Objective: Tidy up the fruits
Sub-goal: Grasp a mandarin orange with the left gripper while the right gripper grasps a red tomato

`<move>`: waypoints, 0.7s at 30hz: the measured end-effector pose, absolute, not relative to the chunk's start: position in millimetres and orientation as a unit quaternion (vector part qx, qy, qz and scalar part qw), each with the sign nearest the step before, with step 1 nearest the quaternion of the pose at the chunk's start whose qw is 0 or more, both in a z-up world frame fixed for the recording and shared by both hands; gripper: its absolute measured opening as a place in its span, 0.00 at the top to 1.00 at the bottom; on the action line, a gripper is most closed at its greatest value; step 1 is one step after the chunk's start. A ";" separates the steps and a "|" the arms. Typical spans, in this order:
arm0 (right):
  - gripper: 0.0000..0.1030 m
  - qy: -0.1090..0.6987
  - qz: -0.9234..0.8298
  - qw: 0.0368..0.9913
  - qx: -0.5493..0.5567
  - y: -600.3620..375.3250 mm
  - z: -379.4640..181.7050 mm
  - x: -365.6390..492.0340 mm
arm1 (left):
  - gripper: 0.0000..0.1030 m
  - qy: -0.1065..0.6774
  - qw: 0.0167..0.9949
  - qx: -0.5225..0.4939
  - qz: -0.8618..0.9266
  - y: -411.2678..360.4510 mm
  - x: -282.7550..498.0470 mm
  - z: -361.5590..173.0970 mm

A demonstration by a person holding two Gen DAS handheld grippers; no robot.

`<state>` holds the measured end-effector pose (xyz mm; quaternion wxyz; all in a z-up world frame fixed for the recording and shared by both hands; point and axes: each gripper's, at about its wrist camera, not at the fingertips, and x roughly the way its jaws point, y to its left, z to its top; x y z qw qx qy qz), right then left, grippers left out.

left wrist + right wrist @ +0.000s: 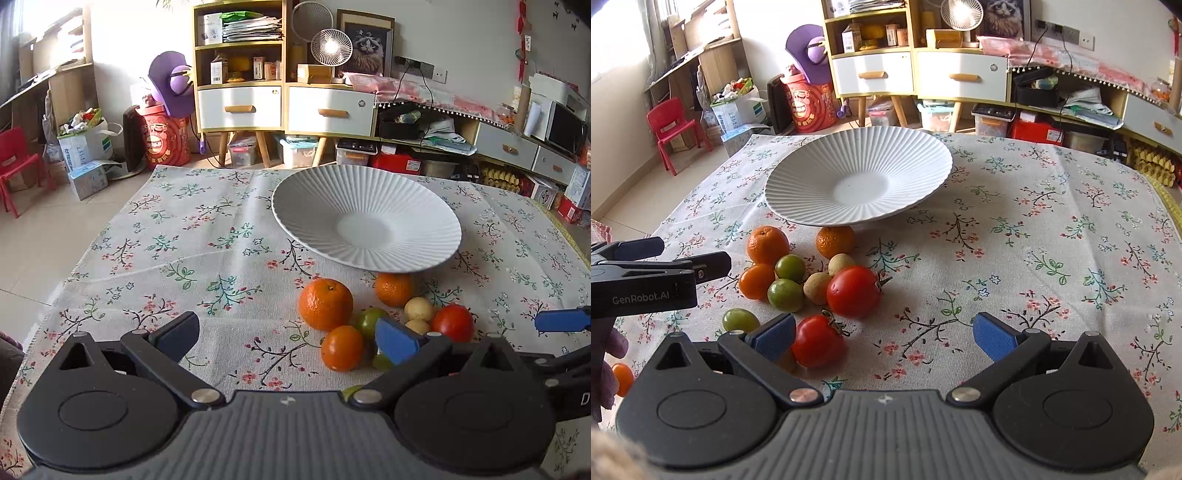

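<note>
Floral tablecloth [1034, 229], fruits [798, 273] left of right tool [884, 338]

The left gripper [288, 339] hangs wide open over a floral cloth [184, 258], nothing between its fingers. A white ribbed plate [365, 218] sits beyond, bare. Before it cluster three oranges [325, 303], a green fruit [369, 321], two pale ones [418, 308] and a tomato [452, 322]. The right gripper's blue finger [561, 320] shows at the right edge.

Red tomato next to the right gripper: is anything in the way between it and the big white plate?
Yes. Another tomato and the pale round fruits sit between the near tomato and the plate. Above them nothing blocks. The open right gripper holds nothing.
</note>
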<state>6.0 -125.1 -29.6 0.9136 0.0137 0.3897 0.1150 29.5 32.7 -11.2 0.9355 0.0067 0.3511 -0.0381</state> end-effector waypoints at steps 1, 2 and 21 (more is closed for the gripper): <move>0.03 0.390 0.123 0.912 0.020 -125.2 -31.0 8.4 | 0.08 0.357 0.933 0.005 -0.042 32.5 34.0 -13.1; 0.05 0.390 0.132 0.911 0.026 -125.8 -32.7 9.9 | 0.08 0.363 0.931 0.005 -0.039 31.9 38.8 -14.7; 0.49 0.401 0.176 0.894 0.092 -136.2 -44.8 27.9 | 0.41 0.373 0.923 -0.048 -0.082 34.2 61.8 -35.4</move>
